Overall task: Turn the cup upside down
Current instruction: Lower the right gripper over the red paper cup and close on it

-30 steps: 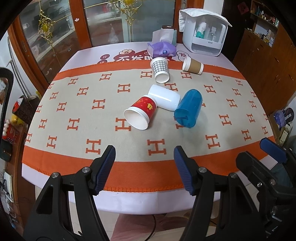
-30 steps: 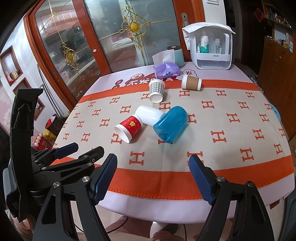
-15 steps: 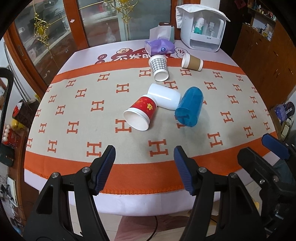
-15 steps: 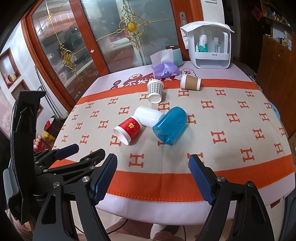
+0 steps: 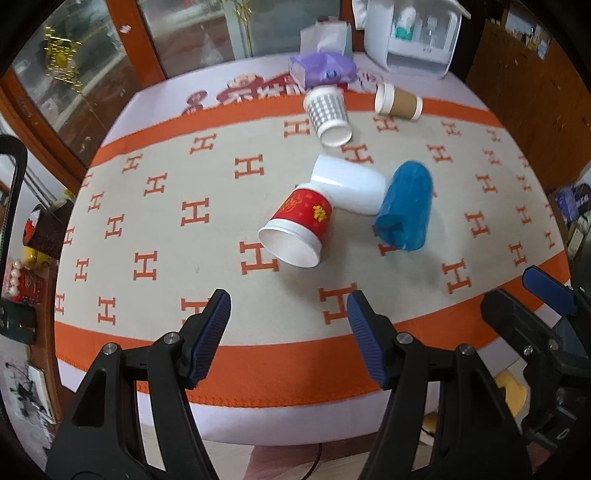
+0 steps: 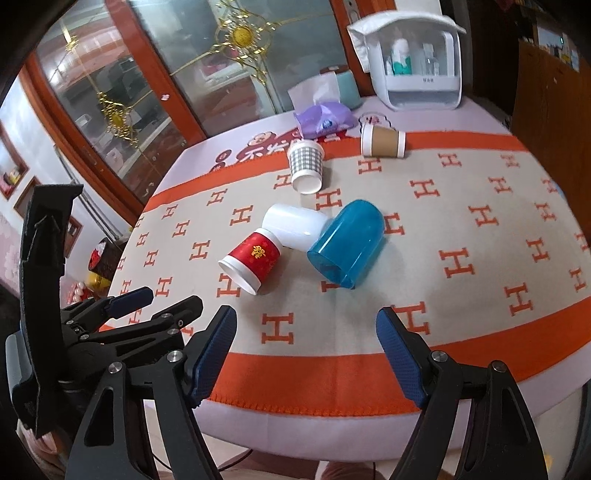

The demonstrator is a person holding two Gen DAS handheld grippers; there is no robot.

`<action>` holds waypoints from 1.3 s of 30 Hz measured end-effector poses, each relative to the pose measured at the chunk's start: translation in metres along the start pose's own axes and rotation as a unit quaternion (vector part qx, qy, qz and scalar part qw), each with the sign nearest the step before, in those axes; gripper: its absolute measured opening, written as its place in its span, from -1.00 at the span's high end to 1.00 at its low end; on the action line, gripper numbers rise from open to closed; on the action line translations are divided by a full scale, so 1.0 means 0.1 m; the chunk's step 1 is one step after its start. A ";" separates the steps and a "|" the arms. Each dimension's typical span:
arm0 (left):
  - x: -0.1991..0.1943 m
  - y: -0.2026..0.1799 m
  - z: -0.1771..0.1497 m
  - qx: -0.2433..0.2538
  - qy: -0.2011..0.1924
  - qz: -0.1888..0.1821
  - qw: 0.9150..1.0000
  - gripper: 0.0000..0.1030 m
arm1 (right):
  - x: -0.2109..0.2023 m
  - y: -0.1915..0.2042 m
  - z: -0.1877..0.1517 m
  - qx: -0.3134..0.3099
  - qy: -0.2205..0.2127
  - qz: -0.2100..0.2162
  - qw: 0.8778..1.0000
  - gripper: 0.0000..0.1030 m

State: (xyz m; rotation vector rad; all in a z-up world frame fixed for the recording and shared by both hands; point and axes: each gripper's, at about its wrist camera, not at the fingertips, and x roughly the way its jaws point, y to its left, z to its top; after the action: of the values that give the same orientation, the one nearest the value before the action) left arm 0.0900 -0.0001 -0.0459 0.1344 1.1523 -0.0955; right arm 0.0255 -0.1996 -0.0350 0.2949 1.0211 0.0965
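Several cups lie on their sides on the table. A red paper cup (image 5: pixel 295 229) (image 6: pixel 253 260) lies mid-table, mouth toward me, touching a white cup (image 5: pixel 349 188) (image 6: pixel 293 226). A blue translucent cup (image 5: pixel 406 208) (image 6: pixel 347 247) lies to their right. A checked cup (image 5: pixel 328 114) (image 6: pixel 306 166) and a brown paper cup (image 5: pixel 397 101) (image 6: pixel 383 141) lie farther back. My left gripper (image 5: pixel 288 328) is open and empty over the near table edge, short of the red cup. My right gripper (image 6: pixel 306 343) is open and empty, also at the near edge.
The round table (image 5: pixel 177 243) wears an orange and beige H-patterned cloth. A purple tissue pack (image 5: pixel 321 68) and a white organiser box (image 5: pixel 413 33) stand at the back. Glass cabinet doors (image 6: pixel 155 92) lie behind. The right gripper shows at the left view's right edge (image 5: pixel 546 291).
Both grippers have moved forward and lower toward the table; the cups look larger and nearer. Jaws stay open. No cup has moved.
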 end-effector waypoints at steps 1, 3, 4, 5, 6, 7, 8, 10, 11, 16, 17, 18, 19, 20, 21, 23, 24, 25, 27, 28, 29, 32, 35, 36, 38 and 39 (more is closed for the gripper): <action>0.09 0.03 0.07 0.007 0.016 -0.008 1.000 -0.22 | 0.07 -0.02 0.02 0.008 0.005 0.002 1.000 -0.51; 0.22 0.09 0.16 0.013 0.033 -0.012 0.999 -0.22 | 0.24 -0.08 0.07 0.027 0.018 0.007 0.999 -0.48; 0.32 0.13 0.24 0.020 0.045 -0.013 0.999 -0.22 | 0.31 -0.10 0.09 0.034 0.023 0.010 0.999 -0.47; 0.40 0.17 0.30 0.025 0.054 -0.013 0.998 -0.22 | 0.41 -0.13 0.10 0.043 0.032 0.013 0.998 -0.47; 0.45 0.19 0.34 0.028 0.059 -0.014 0.998 -0.22 | 0.48 -0.15 0.11 0.051 0.039 0.015 0.998 -0.46; 0.54 0.23 0.41 0.031 0.071 -0.019 0.997 -0.22 | 0.57 -0.18 0.13 0.059 0.046 0.018 0.997 -0.46; 0.61 0.26 0.47 0.032 0.081 -0.024 0.996 -0.22 | 0.68 -0.21 0.14 0.069 0.055 0.021 0.996 -0.45; 0.77 0.34 0.61 0.028 0.103 -0.043 0.993 -0.22 | 0.85 -0.26 0.14 0.085 0.068 0.025 0.994 -0.39; 0.83 0.37 0.67 0.025 0.113 -0.049 0.992 -0.22 | 0.96 -0.29 0.15 0.093 0.076 0.027 0.992 -0.36; 1.08 0.46 0.99 0.007 0.158 -0.127 0.979 -0.22 | 1.33 -0.37 0.11 0.125 0.107 0.028 0.986 -0.33; 1.13 0.45 1.04 0.014 0.166 -0.138 0.976 -0.22 | 1.40 -0.38 0.10 0.131 0.113 0.028 0.985 -0.33; 1.17 0.43 1.06 0.021 0.173 -0.141 0.975 -0.22 | 1.45 -0.39 0.10 0.136 0.118 0.030 0.983 -0.33; 1.24 0.40 1.10 0.032 0.183 -0.142 0.972 -0.22 | 1.51 -0.40 0.09 0.142 0.123 0.031 0.982 -0.33; 1.30 0.37 1.13 0.041 0.189 -0.141 0.971 -0.22 | 1.56 -0.42 0.08 0.149 0.128 0.032 0.980 -0.32; 1.38 0.33 1.16 0.049 0.195 -0.138 0.970 -0.22 | 1.61 -0.43 0.09 0.154 0.129 0.032 0.979 -0.31; 1.50 0.25 1.17 0.062 0.206 -0.133 0.967 -0.22 | 1.68 -0.45 0.09 0.160 0.131 0.027 0.978 -0.31; 1.54 0.24 1.17 0.067 0.210 -0.133 0.966 -0.22 | 1.72 -0.46 0.09 0.164 0.132 0.025 0.977 -0.31; 1.62 0.20 1.19 0.075 0.216 -0.134 0.964 -0.22 | 1.76 -0.46 0.09 0.168 0.134 0.025 0.976 -0.31; 1.74 0.13 1.20 0.084 0.228 -0.132 0.961 -0.22 | 1.81 -0.49 0.10 0.179 0.139 0.027 0.974 -0.31; 1.82 0.11 1.20 0.084 0.238 -0.139 0.958 -0.22 | 1.85 -0.50 0.11 0.182 0.140 0.026 0.973 -0.31; 1.89 0.08 1.20 0.084 0.245 -0.140 0.956 -0.22 | 1.87 -0.49 0.11 0.183 0.140 0.025 0.973 -0.31; 2.02 0.02 1.18 0.088 0.255 -0.139 0.953 -0.22 | 1.92 -0.48 0.12 0.182 0.141 0.023 0.973 -0.31; 2.12 -0.02 1.16 0.082 0.263 -0.142 0.951 -0.17 | 1.95 -0.51 0.12 0.186 0.144 0.022 0.972 -0.31; 2.14 -0.03 1.15 0.079 0.264 -0.143 0.950 -0.17 | 1.95 -0.51 0.11 0.188 0.145 0.021 0.971 -0.31; 2.15 -0.03 1.15 0.070 0.262 -0.146 0.951 -0.16 | 1.97 -0.52 0.12 0.189 0.144 0.021 0.971 -0.31; 2.14 -0.04 1.15 0.066 0.260 -0.147 0.952 -0.16 | 1.94 -0.53 0.10 0.190 0.144 0.020 0.971 -0.31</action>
State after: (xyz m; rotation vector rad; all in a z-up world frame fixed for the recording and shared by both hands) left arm 0.2796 -0.0228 -0.1954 0.1087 1.6896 -0.4214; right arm 0.1321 -0.2103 -0.2051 0.6663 1.3225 -0.0232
